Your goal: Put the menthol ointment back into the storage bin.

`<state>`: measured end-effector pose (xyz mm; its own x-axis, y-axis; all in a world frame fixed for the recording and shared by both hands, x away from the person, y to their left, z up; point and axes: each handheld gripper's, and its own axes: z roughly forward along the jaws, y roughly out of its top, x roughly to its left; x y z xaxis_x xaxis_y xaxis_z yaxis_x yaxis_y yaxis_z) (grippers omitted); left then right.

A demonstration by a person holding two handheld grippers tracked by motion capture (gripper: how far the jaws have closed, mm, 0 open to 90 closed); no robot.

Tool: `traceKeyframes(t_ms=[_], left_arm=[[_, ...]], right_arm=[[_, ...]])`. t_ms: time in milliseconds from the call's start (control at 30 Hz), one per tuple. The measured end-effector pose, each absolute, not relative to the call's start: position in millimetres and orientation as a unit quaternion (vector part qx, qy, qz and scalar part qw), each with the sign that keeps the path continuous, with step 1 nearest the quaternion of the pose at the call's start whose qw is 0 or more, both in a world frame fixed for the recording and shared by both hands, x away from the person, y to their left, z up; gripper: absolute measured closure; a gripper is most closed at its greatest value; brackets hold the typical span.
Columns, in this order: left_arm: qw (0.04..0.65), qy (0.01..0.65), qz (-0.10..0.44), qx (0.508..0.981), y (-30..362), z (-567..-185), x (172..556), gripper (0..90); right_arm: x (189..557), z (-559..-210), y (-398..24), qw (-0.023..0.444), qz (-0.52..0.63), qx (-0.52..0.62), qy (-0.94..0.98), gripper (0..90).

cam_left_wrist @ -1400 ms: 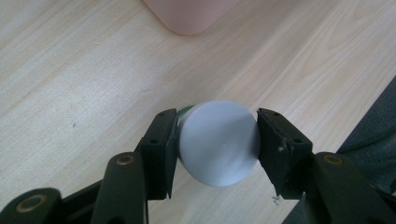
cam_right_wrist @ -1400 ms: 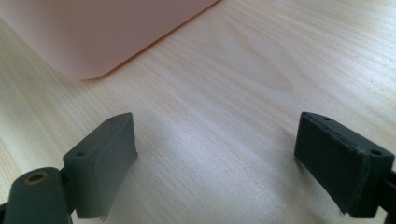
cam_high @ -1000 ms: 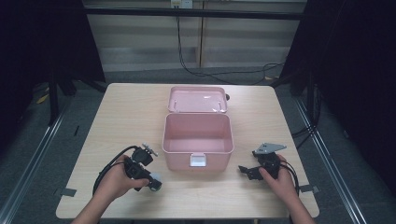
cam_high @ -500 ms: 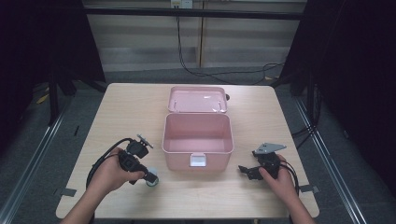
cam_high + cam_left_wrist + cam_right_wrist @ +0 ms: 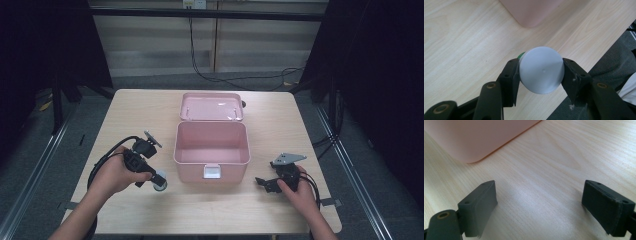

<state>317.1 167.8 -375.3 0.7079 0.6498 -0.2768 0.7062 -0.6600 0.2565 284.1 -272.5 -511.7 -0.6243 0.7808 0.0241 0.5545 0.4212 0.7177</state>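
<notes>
Small, light, rigid jar (image 5: pixel 541 70) with smooth round white lid, likely slippery: clamped across the lid's sides between the pads of the left gripper (image 5: pixel 159 181), just above the surface (image 5: pixel 140 107) near its front-left, beside the box (image 5: pixel 212 150). Right gripper (image 5: pixel 264 183) resting wide open and empty near the front-right corner. Open box wall and raised lid (image 5: pixel 211 106) standing between jar and interior.
</notes>
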Motion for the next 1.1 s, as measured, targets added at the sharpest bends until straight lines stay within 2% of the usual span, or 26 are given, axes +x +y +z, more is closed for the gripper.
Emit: traceKeyframes(t_ms=[1100], left_arm=[[0.164, 0.378, -0.082, 0.907, 165.2, -338.0, 342.6, 50.0]], right_arm=[[284.1, -511.7, -272.5, 0.159, 0.356, 0.403, 0.828, 11.9]])
